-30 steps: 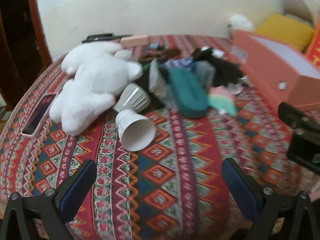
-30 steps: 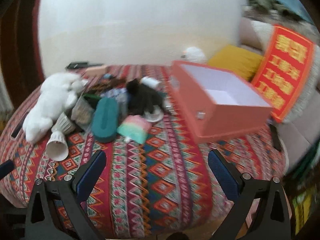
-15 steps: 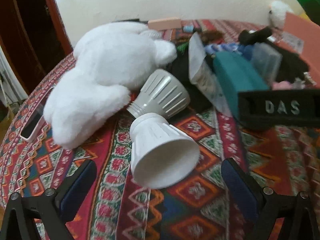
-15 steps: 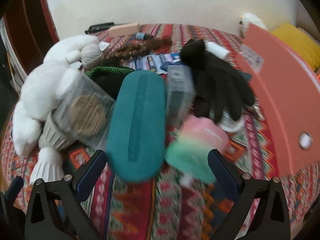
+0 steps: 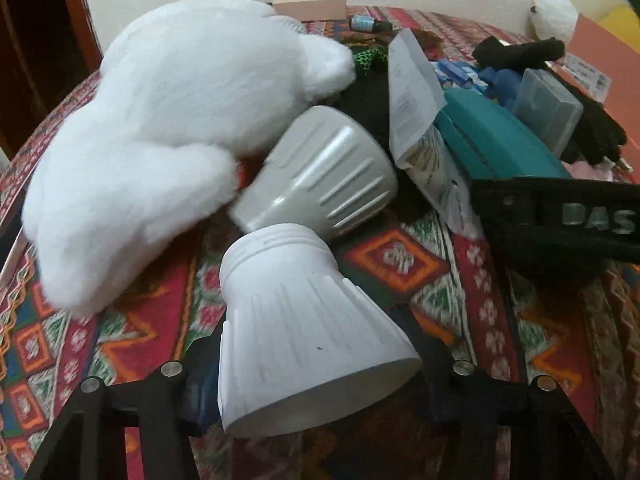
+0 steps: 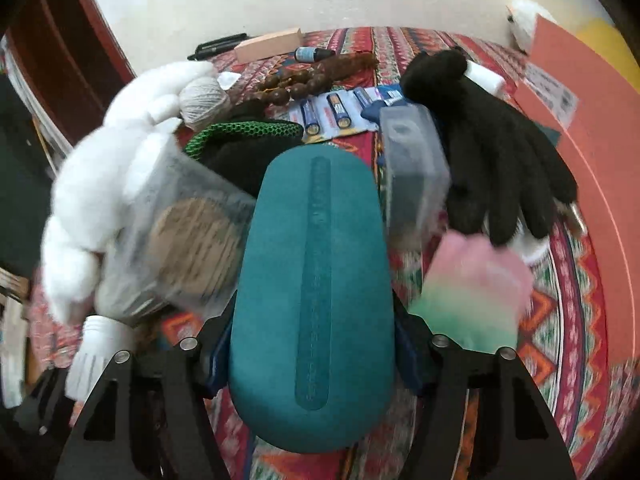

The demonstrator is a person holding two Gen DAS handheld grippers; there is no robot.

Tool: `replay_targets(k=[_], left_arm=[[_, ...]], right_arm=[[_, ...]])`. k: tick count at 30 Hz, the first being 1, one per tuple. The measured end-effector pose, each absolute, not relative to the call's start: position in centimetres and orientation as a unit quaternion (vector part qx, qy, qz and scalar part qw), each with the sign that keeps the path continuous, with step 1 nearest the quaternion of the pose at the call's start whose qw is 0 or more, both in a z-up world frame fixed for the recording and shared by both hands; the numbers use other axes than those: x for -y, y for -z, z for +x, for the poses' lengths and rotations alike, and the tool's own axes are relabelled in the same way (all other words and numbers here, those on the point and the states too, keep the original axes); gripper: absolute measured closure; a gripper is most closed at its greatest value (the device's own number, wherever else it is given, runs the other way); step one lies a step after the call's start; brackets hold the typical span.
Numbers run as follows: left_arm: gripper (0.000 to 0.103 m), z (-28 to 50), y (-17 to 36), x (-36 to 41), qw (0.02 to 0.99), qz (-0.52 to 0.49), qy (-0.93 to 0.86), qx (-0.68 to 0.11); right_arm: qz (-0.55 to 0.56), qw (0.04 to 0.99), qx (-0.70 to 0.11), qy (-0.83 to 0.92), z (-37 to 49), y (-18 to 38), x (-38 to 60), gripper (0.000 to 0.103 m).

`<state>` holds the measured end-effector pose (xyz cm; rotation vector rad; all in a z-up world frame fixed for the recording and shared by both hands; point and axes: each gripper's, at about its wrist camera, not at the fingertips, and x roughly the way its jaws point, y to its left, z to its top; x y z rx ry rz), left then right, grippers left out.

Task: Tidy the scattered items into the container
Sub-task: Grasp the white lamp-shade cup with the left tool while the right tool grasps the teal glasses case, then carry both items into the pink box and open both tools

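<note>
Grippers both loaded, we note. Left gripper (image 5: 320,376) pinches the white cup (image 5: 304,344), which lies on its side just in front of the grey cup (image 5: 320,172), beside the plush (image 5: 168,120). Right gripper (image 6: 310,354) clamps the teal case (image 6: 312,292); the orange box (image 6: 592,128) sits to the case's right, beyond the black glove (image 6: 492,152).
</note>
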<state>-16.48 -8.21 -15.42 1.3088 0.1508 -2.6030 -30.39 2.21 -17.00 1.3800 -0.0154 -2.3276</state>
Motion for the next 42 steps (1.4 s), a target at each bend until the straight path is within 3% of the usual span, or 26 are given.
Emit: replay_targets(k=[13,21,32,42], left_arm=[[0.04,-8.1,7.9,6.6,0.054,0.379,0.923,-0.037],[0.04,-7.0,4.4,1.9,-0.009,0.351,0.936,-0.024],[0.04,-14.2,-4.2,-11.7,-0.147,0.275,0.95,0.025],[0.04,-30.2,-5.4,-23.9,-0.191,0.289,0.935,0.069]], right_arm=[[0.474,0.24,0.072,0.844,-19.6,11.1,-7.5,0.035],[0.419,0.219,0.111,0.874,-13.4,5.8,-14.4,0.035],[0.312,0.092,0.126,0.937,-13.2,-2.8,-27.5,0.035],[0.308,-0.009,0.125,0.943,-27.6,-3.1,-40.2,0.035]])
